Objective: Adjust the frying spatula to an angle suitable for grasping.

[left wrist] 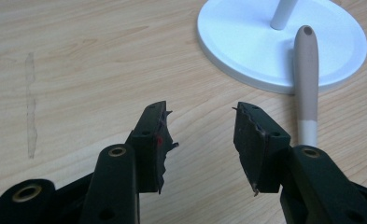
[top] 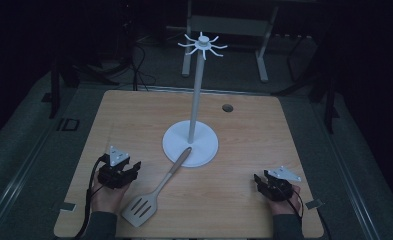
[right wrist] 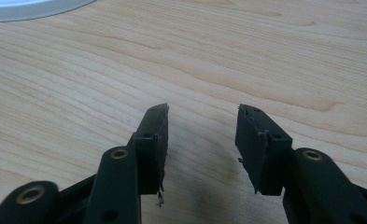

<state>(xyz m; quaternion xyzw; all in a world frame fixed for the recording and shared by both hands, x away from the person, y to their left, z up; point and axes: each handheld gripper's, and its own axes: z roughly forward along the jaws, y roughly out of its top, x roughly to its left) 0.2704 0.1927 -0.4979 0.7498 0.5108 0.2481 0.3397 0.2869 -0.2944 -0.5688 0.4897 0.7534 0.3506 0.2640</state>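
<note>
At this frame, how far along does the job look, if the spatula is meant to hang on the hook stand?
Nothing looks done. The spatula lies flat on the table, its handle tip resting on the hook stand's white base. Nothing is in hand: the left gripper and right gripper are both open and empty, low over bare wood. Picking the spatula up and hanging it, if that is the aim, all remains.

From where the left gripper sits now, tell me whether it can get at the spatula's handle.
Probably yes. The left gripper is open with bare table ahead, and the spatula lies just to its right, its handle resting on the white stand base. Nothing stands between them.
</note>
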